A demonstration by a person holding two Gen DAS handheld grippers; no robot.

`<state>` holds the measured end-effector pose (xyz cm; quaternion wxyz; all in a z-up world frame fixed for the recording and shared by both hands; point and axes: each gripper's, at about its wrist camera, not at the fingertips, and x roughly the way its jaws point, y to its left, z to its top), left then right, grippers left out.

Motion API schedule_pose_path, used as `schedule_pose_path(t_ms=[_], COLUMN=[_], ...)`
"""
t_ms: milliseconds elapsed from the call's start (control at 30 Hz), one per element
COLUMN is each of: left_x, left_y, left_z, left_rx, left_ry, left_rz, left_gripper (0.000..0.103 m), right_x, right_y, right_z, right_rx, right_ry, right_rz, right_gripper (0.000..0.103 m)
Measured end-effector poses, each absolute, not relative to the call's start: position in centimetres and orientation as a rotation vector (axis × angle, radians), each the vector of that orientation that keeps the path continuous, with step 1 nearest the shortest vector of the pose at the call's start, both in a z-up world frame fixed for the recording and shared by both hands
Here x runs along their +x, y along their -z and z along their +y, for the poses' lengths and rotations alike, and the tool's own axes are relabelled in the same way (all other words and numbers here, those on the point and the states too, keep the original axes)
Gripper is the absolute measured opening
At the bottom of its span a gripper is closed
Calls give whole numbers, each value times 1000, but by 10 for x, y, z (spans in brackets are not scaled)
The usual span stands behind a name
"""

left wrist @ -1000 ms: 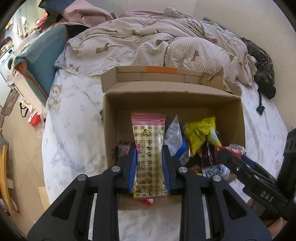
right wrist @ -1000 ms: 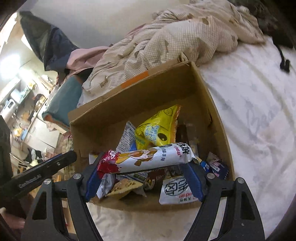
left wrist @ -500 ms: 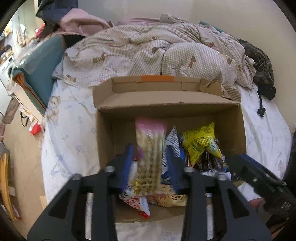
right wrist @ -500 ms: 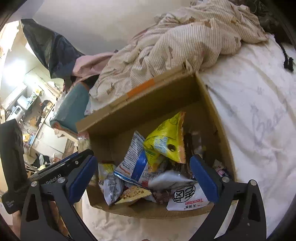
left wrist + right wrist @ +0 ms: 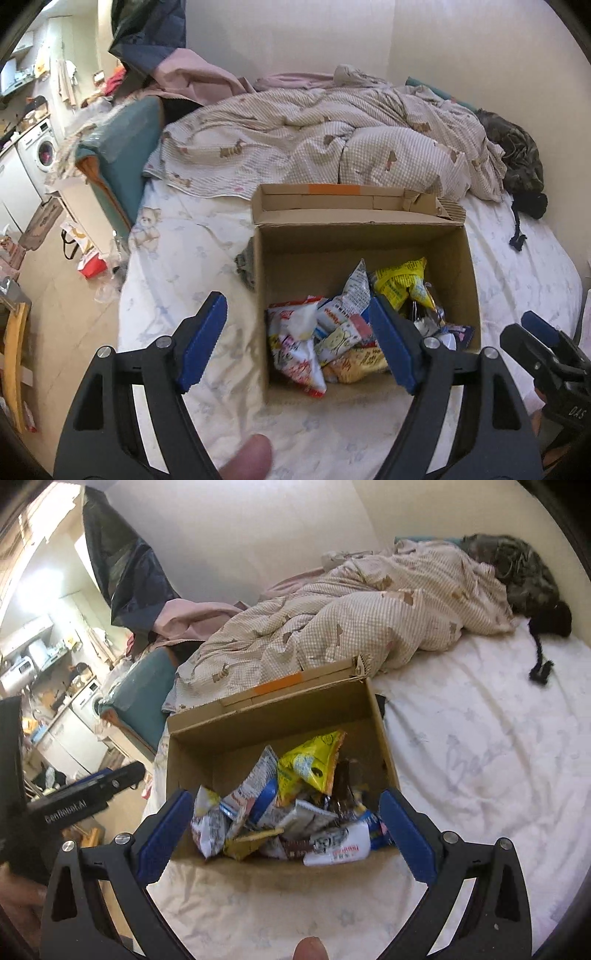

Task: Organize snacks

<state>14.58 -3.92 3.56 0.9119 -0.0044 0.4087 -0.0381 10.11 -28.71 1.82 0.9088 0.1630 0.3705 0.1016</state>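
Note:
An open cardboard box stands on the white bed and holds several snack packets, among them a yellow bag and a pink and white packet. In the right wrist view the box shows the same yellow bag and a white packet with red print. My left gripper is open and empty, above the box's near left corner. My right gripper is open and empty, above the box's near edge.
A crumpled checked duvet lies behind the box. A dark garment lies at the bed's far right. A teal chair and floor clutter are to the left of the bed. The right gripper shows at the left wrist view's right edge.
Both grippers opened and let go of their snack bars, which dropped into the box. Both grippers have pulled back and up from the box.

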Motion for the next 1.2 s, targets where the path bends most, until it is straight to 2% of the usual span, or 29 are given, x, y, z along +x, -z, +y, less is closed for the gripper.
schedule_pose_path(t_ms=[167, 233, 400, 533, 1200], left_x=[112, 97, 67, 45, 35], left_y=[-43, -45, -45, -43, -23], left_z=[-27, -22, -9, -3, -3], left_rx=[7, 6, -23, -42, -64], left_ry=[47, 33, 15, -10, -7], left_rz=[810, 796, 784, 762, 745], left_gripper=[80, 88, 90, 103, 103], right_x=[75, 64, 44, 31, 24], right_y=[-22, -24, -27, -28, -21], right_z=[-283, -282, -276, -269, -247], right_rx=[298, 294, 259, 238, 140], right_ry=[-201, -196, -193, -184, -116], right_rz=[771, 767, 751, 733, 693], right_gripper=[103, 103, 103, 103, 103])
